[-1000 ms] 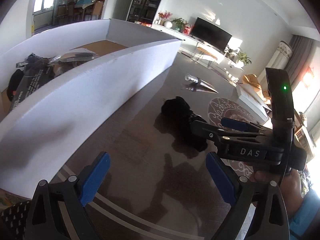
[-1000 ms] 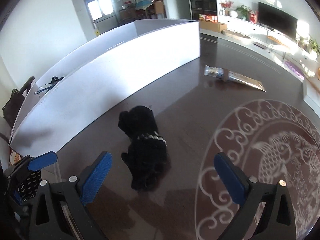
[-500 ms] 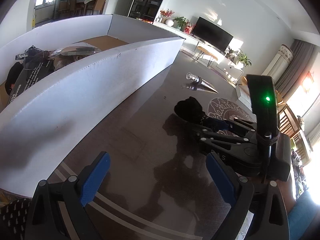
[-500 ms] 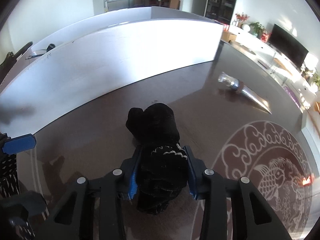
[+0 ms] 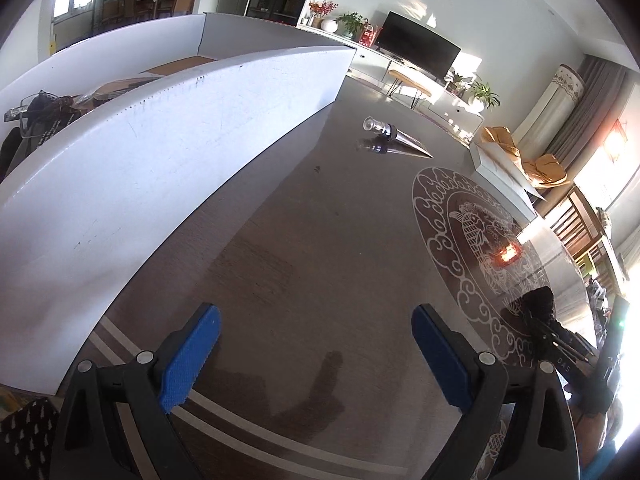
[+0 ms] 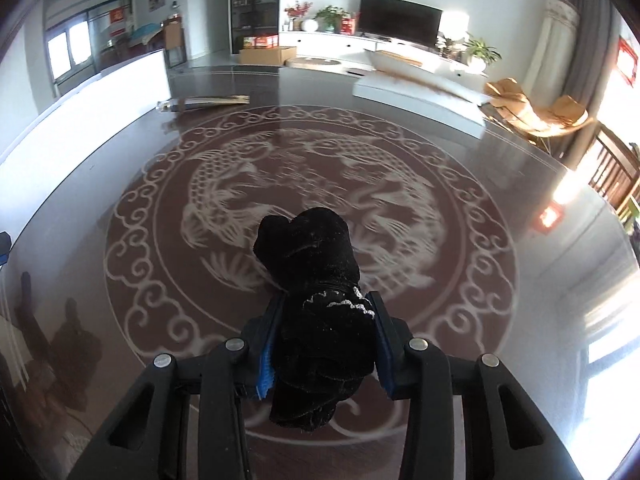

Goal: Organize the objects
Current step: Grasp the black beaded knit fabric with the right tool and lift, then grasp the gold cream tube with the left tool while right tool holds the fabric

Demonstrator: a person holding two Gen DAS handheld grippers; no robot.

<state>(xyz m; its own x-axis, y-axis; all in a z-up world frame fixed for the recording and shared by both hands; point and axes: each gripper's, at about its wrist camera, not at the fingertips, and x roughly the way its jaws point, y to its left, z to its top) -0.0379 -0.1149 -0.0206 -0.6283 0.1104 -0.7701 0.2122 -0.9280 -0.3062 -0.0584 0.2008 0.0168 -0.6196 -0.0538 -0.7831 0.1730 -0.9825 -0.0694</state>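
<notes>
Black fuzzy glove [image 6: 316, 312], bunched, above patterned tabletop [image 6: 460, 300]

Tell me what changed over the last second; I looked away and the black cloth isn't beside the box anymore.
The right gripper closed its fingers on the black cloth bundle and carried it away from the white box, out over the fish pattern on the table. The left gripper stayed open and empty; the foil packet lies where it was.
</notes>
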